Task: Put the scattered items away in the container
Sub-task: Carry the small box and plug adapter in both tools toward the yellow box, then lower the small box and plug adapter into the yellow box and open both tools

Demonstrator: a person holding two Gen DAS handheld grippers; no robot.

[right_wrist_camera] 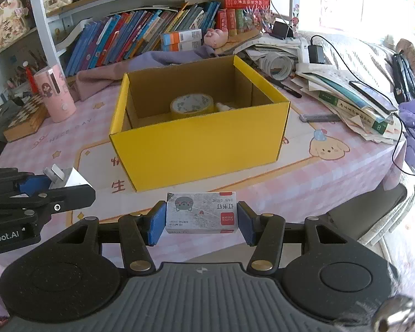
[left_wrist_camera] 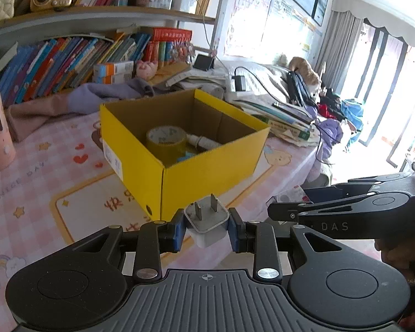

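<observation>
My left gripper [left_wrist_camera: 206, 228] is shut on a white plug adapter [left_wrist_camera: 206, 222], prongs pointing up, held above the pink tablecloth in front of the yellow cardboard box [left_wrist_camera: 207, 166]. My right gripper [right_wrist_camera: 201, 218] is shut on a small staple box [right_wrist_camera: 201, 212] with a cat drawing, also just short of the yellow cardboard box [right_wrist_camera: 202, 144]. Inside the box lie a tape roll [right_wrist_camera: 191, 105], a small white bottle [left_wrist_camera: 202, 141] and a blue item [left_wrist_camera: 186, 156]. The left gripper with the adapter [right_wrist_camera: 61, 178] shows at the left edge of the right wrist view.
A pink cylinder [right_wrist_camera: 55, 94] and a chessboard case [right_wrist_camera: 26, 119] stand left of the box. Stacked books and papers [right_wrist_camera: 354, 102], a tape roll [right_wrist_camera: 276, 66] and cables crowd the right side. Bookshelves [right_wrist_camera: 141, 36] rise behind. The table's right edge [right_wrist_camera: 395, 171] drops off.
</observation>
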